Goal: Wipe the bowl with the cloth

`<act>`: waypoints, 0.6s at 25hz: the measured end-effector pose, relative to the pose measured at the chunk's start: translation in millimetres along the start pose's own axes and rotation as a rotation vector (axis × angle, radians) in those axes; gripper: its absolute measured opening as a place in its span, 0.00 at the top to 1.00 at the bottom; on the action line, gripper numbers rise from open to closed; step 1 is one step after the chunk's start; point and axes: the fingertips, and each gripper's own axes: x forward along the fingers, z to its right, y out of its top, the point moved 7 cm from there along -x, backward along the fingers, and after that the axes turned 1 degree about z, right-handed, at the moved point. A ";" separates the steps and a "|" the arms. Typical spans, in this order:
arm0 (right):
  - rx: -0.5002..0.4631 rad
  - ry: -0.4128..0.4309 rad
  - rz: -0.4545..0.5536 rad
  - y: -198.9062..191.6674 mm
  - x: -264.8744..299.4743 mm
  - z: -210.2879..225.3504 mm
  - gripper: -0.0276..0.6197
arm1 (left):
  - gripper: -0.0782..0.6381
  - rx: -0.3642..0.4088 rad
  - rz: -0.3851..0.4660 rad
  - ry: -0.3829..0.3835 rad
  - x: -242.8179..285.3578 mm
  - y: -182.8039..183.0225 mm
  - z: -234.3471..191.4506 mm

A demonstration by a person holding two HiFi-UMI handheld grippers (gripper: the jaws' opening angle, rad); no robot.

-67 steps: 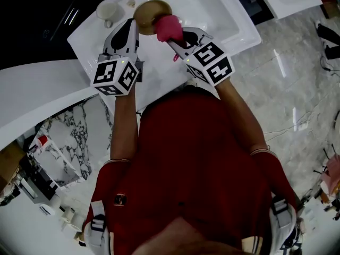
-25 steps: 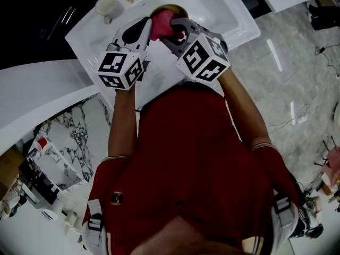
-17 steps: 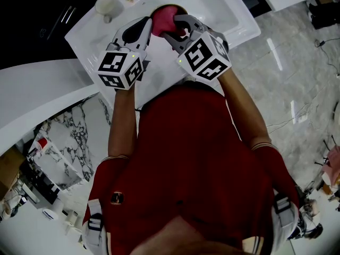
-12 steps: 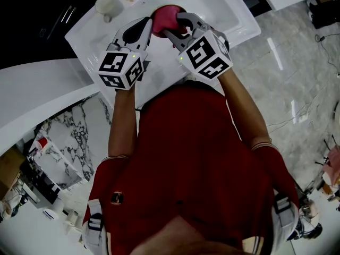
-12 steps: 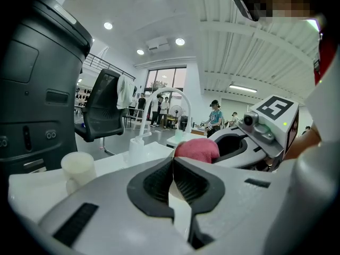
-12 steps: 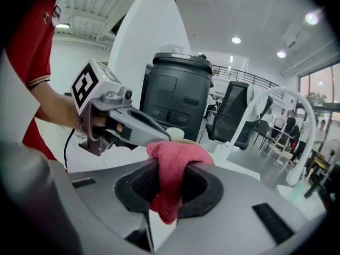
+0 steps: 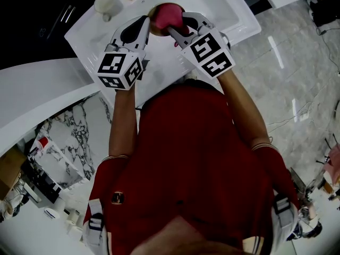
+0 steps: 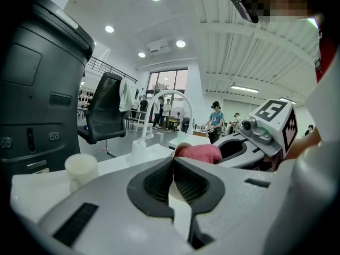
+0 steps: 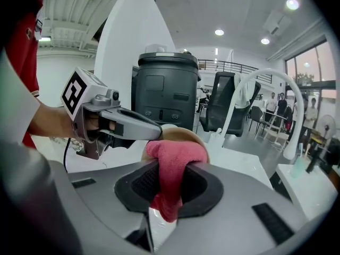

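In the head view my left gripper (image 7: 144,23) is shut on the rim of the tan bowl (image 7: 152,14) and holds it up over the white sink (image 7: 223,9). My right gripper (image 7: 178,28) is shut on the pink cloth (image 7: 168,14), which is pressed into the bowl and hides most of it. In the right gripper view the cloth (image 9: 172,158) bunches out of my right gripper (image 9: 169,170) against the bowl (image 9: 192,137), with a left fingertip (image 9: 151,132) on the rim. The left gripper view has my left gripper (image 8: 172,162) shut, with the cloth (image 8: 201,153) just beyond.
A white cup (image 7: 106,3) stands on the counter left of the bowl, and it shows again as the cup (image 8: 81,169). A curved white faucet (image 9: 291,92) rises at the sink's far side. A dark bin-like machine (image 9: 167,89) and an office chair stand behind.
The cloth has gone from the bowl's right side into the bowl, covering its inside. The right gripper has kept shifting slightly with the cloth; the left gripper holds the bowl almost still.
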 end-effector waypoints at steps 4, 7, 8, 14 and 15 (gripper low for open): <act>0.073 0.026 -0.010 -6.5 -0.5 0.4 0.85 | 0.88 0.000 0.009 0.007 -0.3 0.6 -0.6; 0.119 0.050 -0.018 -11.1 -0.6 -1.2 0.85 | 0.87 0.000 0.014 0.008 -0.1 1.5 -0.3; 0.127 0.056 -0.021 -12.3 -0.5 -2.1 0.85 | 0.87 0.000 0.014 0.008 0.2 1.4 0.0; 0.153 0.101 -0.041 -18.9 2.3 -7.5 0.85 | 0.87 -0.001 0.013 0.005 2.8 -0.5 1.3; 0.154 0.109 -0.042 -19.2 2.9 -8.7 0.85 | 0.87 0.000 0.012 0.001 3.2 -0.4 1.7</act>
